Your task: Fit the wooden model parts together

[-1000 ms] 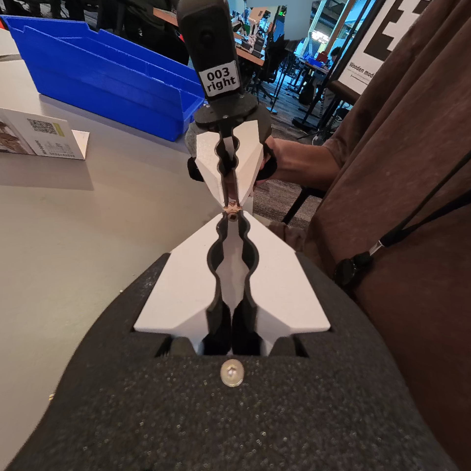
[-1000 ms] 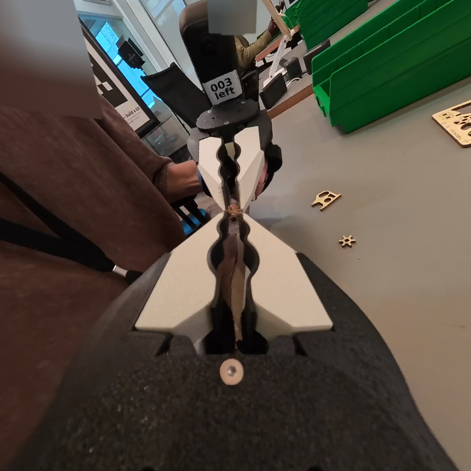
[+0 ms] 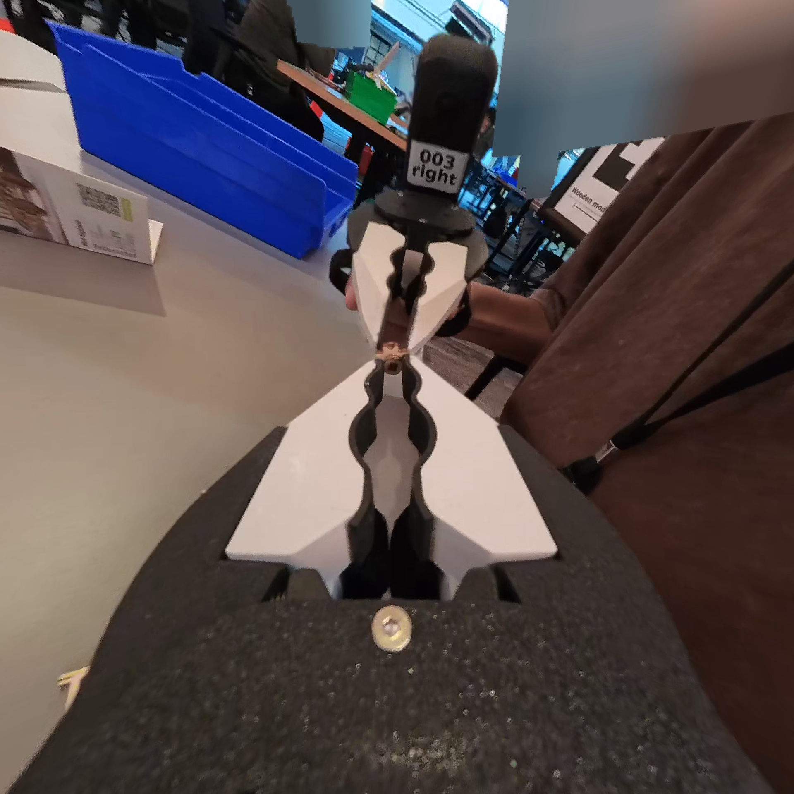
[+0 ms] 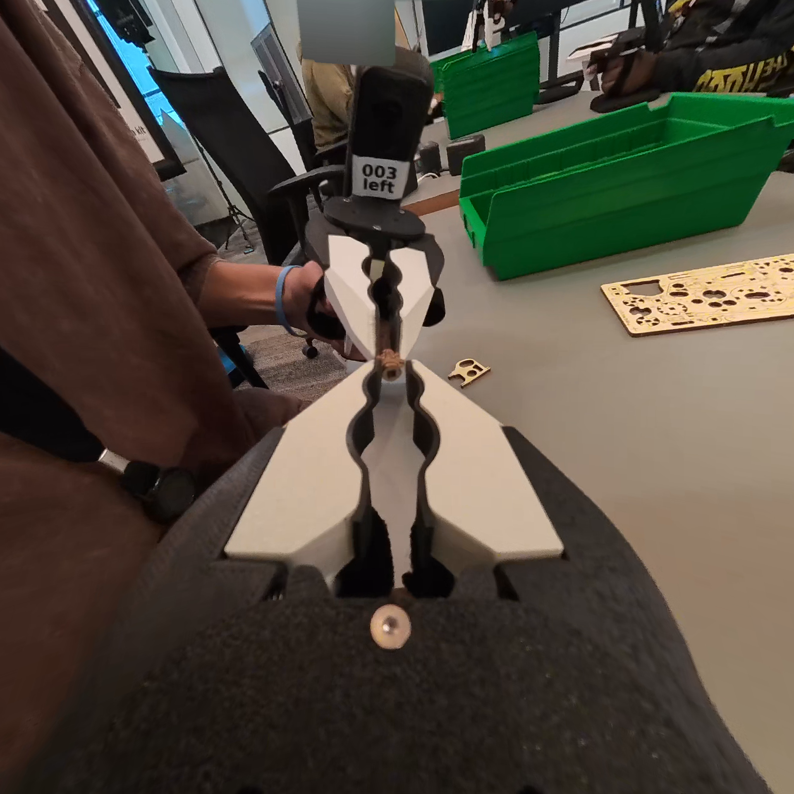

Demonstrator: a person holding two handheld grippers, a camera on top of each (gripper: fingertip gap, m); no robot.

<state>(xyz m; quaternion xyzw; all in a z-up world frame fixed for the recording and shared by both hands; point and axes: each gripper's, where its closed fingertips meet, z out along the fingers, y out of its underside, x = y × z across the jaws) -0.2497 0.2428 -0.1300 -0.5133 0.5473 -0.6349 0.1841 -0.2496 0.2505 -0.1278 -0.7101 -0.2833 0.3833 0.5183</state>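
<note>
My left gripper (image 3: 391,369) is shut on a small wooden part (image 3: 392,366) with a square hole at its tips. My right gripper (image 3: 393,343) faces it tip to tip and is shut on a small toothed wooden part (image 3: 390,349). The two parts touch between the tips, held above the grey table's (image 3: 129,386) near edge. In the right wrist view my right gripper (image 4: 389,369) holds its wooden part (image 4: 392,372) against the one (image 4: 386,356) in my left gripper (image 4: 386,349). How the parts mesh is too small to tell.
A loose wooden part (image 4: 468,371) lies on the table just right of the tips, with a punched-out wooden sheet (image 4: 704,296) and green bins (image 4: 601,206) beyond. A blue bin (image 3: 206,163) and a white box (image 3: 73,210) stand at the left. The person's brown garment (image 3: 687,386) is close. My two grippers' fingertips are within a few centimetres of each other.
Both grippers stay shut and tip to tip on the parts. The pair has swung a little, so both backgrounds have shifted. A small star-shaped part on the table no longer shows.
</note>
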